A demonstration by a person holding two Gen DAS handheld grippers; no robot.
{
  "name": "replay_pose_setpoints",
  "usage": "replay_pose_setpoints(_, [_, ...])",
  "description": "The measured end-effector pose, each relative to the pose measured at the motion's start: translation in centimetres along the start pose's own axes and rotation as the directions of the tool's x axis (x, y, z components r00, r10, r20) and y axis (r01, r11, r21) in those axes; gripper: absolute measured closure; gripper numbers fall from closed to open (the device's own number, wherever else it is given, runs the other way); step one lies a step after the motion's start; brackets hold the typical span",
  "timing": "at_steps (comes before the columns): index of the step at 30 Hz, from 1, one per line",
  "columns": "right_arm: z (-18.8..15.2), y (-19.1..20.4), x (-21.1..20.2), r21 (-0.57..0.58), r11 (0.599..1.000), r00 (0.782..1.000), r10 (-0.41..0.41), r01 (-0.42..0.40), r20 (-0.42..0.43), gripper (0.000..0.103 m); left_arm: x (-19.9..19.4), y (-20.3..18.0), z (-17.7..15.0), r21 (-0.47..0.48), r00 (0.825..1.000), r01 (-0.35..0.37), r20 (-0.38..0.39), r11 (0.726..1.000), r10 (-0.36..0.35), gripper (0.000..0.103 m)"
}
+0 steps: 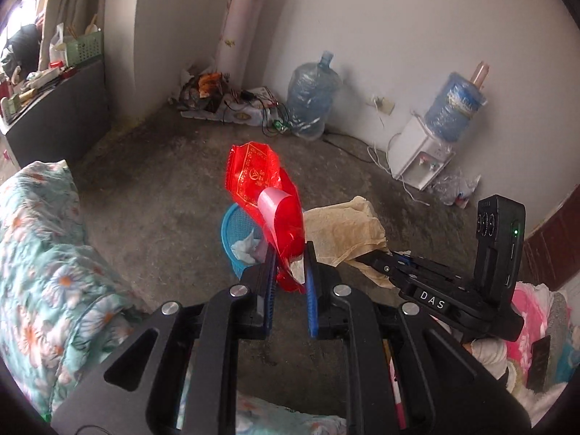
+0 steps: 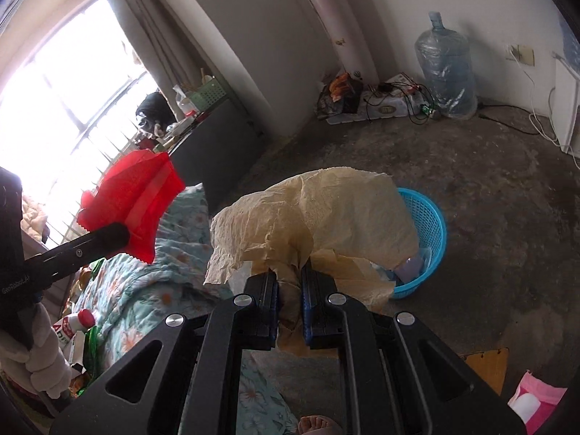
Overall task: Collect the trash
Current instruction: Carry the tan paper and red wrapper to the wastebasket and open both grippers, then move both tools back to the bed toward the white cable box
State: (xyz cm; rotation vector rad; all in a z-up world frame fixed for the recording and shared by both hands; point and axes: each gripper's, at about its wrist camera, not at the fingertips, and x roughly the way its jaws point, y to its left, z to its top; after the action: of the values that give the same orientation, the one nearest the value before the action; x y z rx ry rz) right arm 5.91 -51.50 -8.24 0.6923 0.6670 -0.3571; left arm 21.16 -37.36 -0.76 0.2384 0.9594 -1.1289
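On the bare concrete floor (image 2: 471,235) the blue basket (image 2: 427,224) waits just beyond my left gripper (image 1: 290,264), pinching a red wrapper (image 1: 264,188), and my right gripper (image 2: 290,286), clamped on crumpled tan paper (image 2: 308,210); I judge I'm mid-carry, next needing both over its rim before letting go.

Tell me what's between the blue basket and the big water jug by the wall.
Only bare concrete floor between the blue basket and water jug, shown in the right wrist view.

A blue basket (image 1: 232,239) and two water jugs (image 1: 311,98) stand on the bare concrete floor (image 1: 163,181).
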Motion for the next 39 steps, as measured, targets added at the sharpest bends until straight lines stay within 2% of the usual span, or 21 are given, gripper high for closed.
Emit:
replay_pose_setpoints(4, [0.3,-4.5,4.3,0.117,0.993,0.998,0.008,0.000,-0.068,0.092,7.4,-0.5,1.5,0.014,0.995,0.018,-0.099,1.000,-0.017,0.090])
replay_pose_setpoints(8, [0.5,-8.5,8.8,0.239,0.971,0.990,0.047,-0.015,-0.132,0.092,14.1,-0.6,2.2,0.010,0.982,0.029,-0.185,1.000,-0.027,0.090])
replay_pose_setpoints(13, [0.8,-12.6,14.4,0.353,0.936,0.981,0.074,-0.006,-0.181,0.091,20.3,-0.3,2.8,0.020,0.969,0.008,-0.248,1.000,-0.003,0.089])
replay_pose_setpoints(14, [0.9,-13.3,15.4,0.370,0.929,0.980,0.077,-0.003,-0.185,0.090,21.4,-0.2,3.0,0.013,0.968,0.000,-0.251,1.000,0.003,0.085])
replay_pose_setpoints(16, [1.1,-14.9,17.4,0.396,0.918,0.978,0.080,0.003,-0.193,0.087,24.0,0.1,3.4,0.000,0.963,-0.019,-0.269,1.000,0.019,0.065])
replay_pose_setpoints(17, [1.2,-15.7,18.5,0.414,0.910,0.977,0.077,0.012,-0.199,0.084,25.0,0.1,3.5,-0.002,0.960,-0.045,-0.276,0.999,0.043,0.045])
replay_pose_setpoints(18, [1.3,-16.6,19.6,0.434,0.900,0.977,0.069,0.027,-0.202,0.071,25.9,0.3,3.6,-0.001,0.958,-0.081,-0.277,0.997,0.077,0.036])
replay_pose_setpoints(19, [1.2,-17.4,20.6,0.449,0.893,0.977,0.056,0.044,-0.206,0.053,26.6,0.5,3.6,-0.002,0.955,-0.114,-0.276,0.993,0.109,0.036])
replay_pose_setpoints(20, [1.4,-18.0,21.5,0.458,0.887,0.977,0.038,0.065,-0.212,0.049,27.0,0.7,3.7,-0.007,0.952,-0.130,-0.280,0.991,0.123,0.036])
replay_pose_setpoints(22, [1.3,-19.0,22.5,0.479,0.873,0.977,0.015,0.091,-0.213,0.049,27.1,1.5,3.8,-0.048,0.953,-0.137,-0.279,0.989,0.118,0.036])
replay_pose_setpoints(24, [1.1,-19.8,23.1,0.506,0.858,0.978,0.018,0.091,-0.206,0.049,26.0,1.9,3.8,-0.091,0.964,-0.113,-0.252,0.989,0.087,0.036])
replay_pose_setpoints(31, [0.1,-20.5,20.6,0.540,0.841,0.992,0.027,0.045,-0.126,0.049,20.3,2.1,4.6,-0.116,0.990,-0.048,-0.138,0.992,0.032,0.035])
replay_pose_setpoints(35, [0.2,-18.9,17.3,0.495,0.869,0.996,0.023,0.021,-0.082,0.049,14.3,1.4,4.7,-0.114,0.999,-0.011,-0.044,0.993,0.006,0.033])
replay_pose_setpoints(39, [1.1,-15.2,13.2,0.390,0.921,0.999,0.013,-0.001,-0.030,0.049,7.2,0.5,3.9,-0.091,0.999,0.010,0.045,0.996,-0.006,0.029])
